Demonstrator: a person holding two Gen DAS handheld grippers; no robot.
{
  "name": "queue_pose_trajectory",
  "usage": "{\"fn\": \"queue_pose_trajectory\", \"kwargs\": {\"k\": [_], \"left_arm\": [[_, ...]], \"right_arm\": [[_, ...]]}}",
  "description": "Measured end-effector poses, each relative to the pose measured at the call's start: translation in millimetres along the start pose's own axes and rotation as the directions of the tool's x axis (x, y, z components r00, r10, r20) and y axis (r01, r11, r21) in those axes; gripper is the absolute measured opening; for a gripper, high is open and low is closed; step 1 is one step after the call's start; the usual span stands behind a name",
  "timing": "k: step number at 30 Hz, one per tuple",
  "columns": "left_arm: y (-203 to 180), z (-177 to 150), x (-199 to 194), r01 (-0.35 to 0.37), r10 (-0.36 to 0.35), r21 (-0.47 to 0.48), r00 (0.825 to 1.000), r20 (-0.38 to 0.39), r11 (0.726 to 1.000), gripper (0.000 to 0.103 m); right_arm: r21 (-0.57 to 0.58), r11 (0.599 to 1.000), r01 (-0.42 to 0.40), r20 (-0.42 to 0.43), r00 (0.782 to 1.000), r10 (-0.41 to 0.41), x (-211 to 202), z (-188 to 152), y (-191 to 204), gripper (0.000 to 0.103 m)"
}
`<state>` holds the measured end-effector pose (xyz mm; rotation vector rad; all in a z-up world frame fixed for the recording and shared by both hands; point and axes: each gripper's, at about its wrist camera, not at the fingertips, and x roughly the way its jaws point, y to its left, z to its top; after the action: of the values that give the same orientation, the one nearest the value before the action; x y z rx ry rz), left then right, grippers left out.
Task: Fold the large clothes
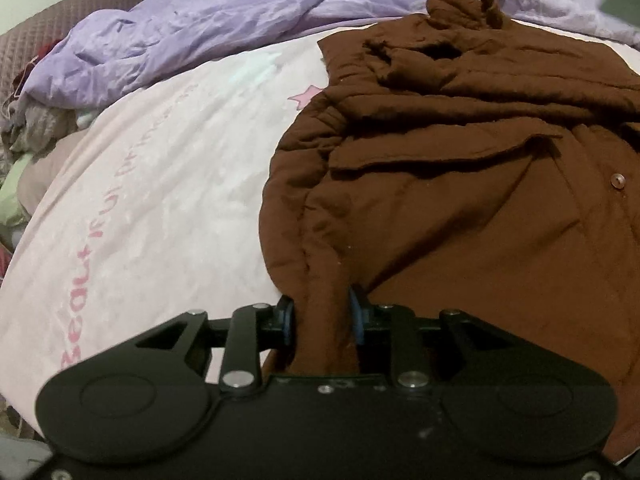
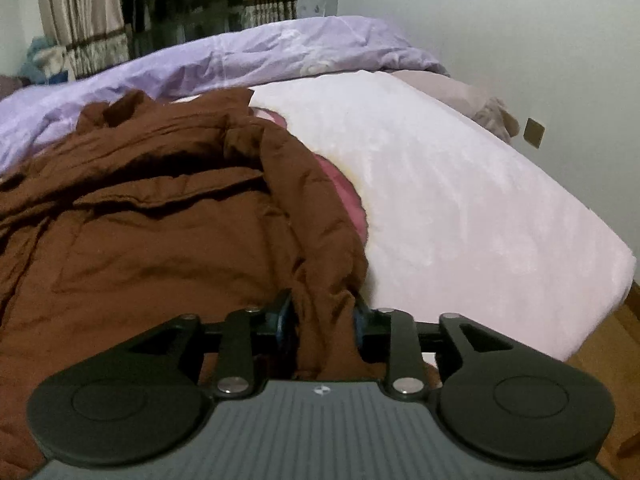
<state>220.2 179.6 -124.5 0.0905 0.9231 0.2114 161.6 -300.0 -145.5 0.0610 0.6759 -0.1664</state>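
Observation:
A large brown padded coat (image 1: 460, 200) lies spread on the bed, its collar bunched at the far end and a button (image 1: 618, 181) showing at the right. My left gripper (image 1: 322, 316) is shut on a thick fold of the coat's near left edge, the cloth squeezed between the blue pads (image 1: 357, 316). In the right wrist view the same coat (image 2: 140, 220) fills the left side, with pink lining (image 2: 344, 200) peeking out along its right edge. My right gripper (image 2: 322, 316) is shut on a bunched fold of the coat's near right edge.
The coat rests on a pale pink bed sheet (image 1: 160, 200) with printed letters. A crumpled purple duvet (image 2: 240, 52) lies along the far side. Loose clothes (image 1: 24, 132) pile up at the bed's left. The mattress corner and wooden floor (image 2: 612, 340) are at the right.

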Motion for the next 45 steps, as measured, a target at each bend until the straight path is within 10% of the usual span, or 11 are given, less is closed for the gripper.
{"fn": "queue_pose_trajectory", "kwargs": {"k": [8,16,21,22,24,28,33,45], "left_arm": [[3,-4,0,-0.018,0.018,-0.014,1.0,-0.015,1.0,0.037],[15,-11,1,-0.04,0.038,-0.024,0.996,-0.077,0.999,0.1],[32,-17,10,0.046,-0.06,-0.124,0.992,-0.113,0.991,0.103],[34,-18,10,0.054,-0.069,-0.134,0.991,-0.114,0.99,0.103],[37,-21,7,0.089,-0.103,-0.143,0.99,-0.097,0.986,0.078],[26,-18,-2,0.14,-0.145,-0.114,0.989,-0.035,0.984,0.017],[13,9,-14,0.089,-0.084,-0.066,0.994,0.07,0.994,0.016],[36,132,-28,0.103,-0.077,-0.069,0.946,0.316,0.992,0.016]], "right_arm": [[0.049,0.999,0.016,-0.013,1.0,-0.015,-9,-7,-12,0.067],[0.033,0.999,-0.022,-0.067,0.997,0.024,-13,-9,-18,0.079],[-0.01,1.0,-0.011,-0.056,0.998,0.01,-8,-16,-10,0.088],[-0.002,1.0,-0.015,-0.057,0.998,0.015,-9,-16,-12,0.083],[0.012,1.0,-0.022,-0.047,0.999,0.023,-14,-16,-15,0.032],[0.041,0.997,-0.069,-0.022,0.997,0.069,-24,-14,-11,0.019],[0.056,0.996,-0.071,0.056,0.996,0.068,-36,2,-1,0.017],[0.031,0.99,-0.137,0.284,0.951,0.123,-24,115,27,0.017]]}}
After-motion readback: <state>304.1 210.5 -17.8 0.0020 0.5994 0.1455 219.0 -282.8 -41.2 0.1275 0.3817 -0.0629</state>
